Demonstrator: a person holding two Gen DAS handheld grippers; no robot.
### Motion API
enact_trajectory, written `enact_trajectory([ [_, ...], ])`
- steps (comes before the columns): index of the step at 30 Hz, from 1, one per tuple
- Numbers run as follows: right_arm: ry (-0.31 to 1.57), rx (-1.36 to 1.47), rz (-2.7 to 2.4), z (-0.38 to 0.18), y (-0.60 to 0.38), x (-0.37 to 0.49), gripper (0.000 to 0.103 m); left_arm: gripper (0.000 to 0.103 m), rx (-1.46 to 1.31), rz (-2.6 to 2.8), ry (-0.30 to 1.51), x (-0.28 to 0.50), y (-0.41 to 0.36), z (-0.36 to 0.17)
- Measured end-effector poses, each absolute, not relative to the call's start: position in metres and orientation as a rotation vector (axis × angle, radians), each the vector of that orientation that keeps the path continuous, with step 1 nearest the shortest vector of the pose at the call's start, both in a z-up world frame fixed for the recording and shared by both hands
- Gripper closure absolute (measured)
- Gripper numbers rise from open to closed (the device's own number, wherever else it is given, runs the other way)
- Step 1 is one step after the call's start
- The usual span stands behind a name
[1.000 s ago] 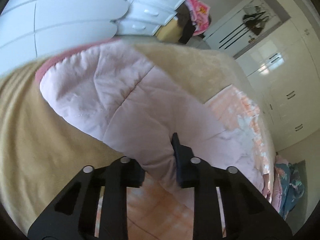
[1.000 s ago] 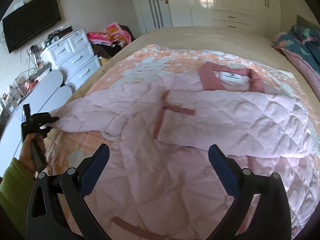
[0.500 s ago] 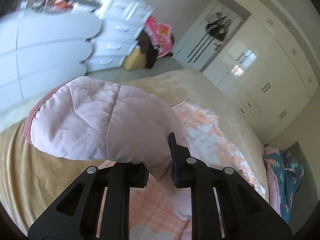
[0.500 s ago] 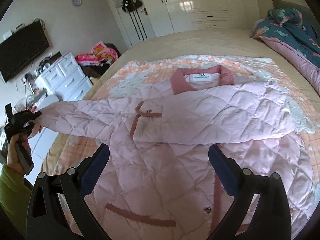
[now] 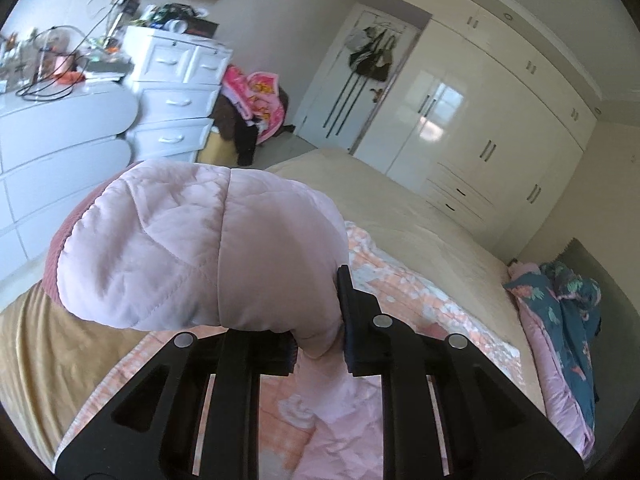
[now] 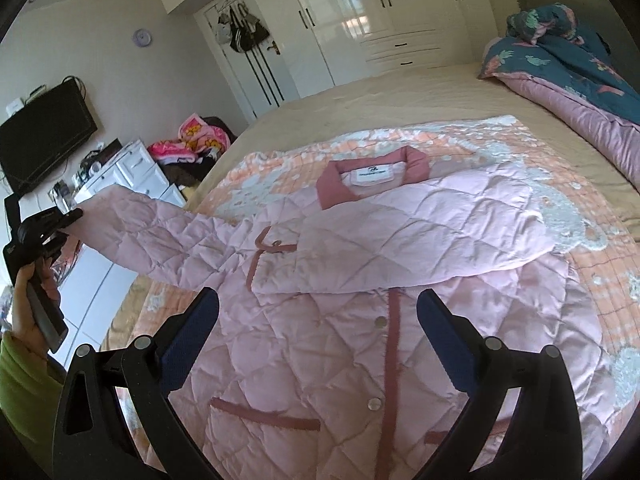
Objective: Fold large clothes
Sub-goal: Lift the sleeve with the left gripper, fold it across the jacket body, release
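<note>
A pink quilted jacket [image 6: 360,280] lies front-up on an orange-and-white patterned quilt [image 6: 600,240] spread over the bed [image 6: 380,92], its collar toward the far side and one sleeve folded across the chest. The other sleeve [image 6: 160,240] is lifted clear of the bed, its cuff end pinched between the nearly closed jaws of the left gripper [image 5: 316,344], held by a hand [image 6: 36,296] in a green sleeve. The right gripper [image 6: 318,320] hovers above the jacket's lower front, jaws spread wide and holding nothing.

Each black hand-held gripper [image 6: 318,316] has dark blue pads [image 6: 192,326], silver screws; the sleeve [image 6: 24,376] is green.
</note>
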State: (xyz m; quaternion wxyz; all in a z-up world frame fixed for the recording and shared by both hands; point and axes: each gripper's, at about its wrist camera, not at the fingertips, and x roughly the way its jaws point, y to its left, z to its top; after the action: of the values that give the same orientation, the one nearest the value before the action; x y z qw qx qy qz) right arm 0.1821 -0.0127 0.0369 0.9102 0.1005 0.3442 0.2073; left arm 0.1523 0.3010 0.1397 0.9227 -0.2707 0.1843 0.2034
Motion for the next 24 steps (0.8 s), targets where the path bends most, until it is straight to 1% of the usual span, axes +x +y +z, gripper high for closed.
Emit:
enact_trajectory([
  [14, 0.703, 0.271, 0.401, 0.035, -0.052, 0.176, 0.004, 0.094, -0.390, 0.298, 0.376, 0.178, 0.213, 0.159],
  [24, 0.701, 0.312, 0.379, 0.032, -0.081, 0.179, 0.004, 0.094, -0.275, 0.192, 0.406, 0.203, 0.149, 0.154],
])
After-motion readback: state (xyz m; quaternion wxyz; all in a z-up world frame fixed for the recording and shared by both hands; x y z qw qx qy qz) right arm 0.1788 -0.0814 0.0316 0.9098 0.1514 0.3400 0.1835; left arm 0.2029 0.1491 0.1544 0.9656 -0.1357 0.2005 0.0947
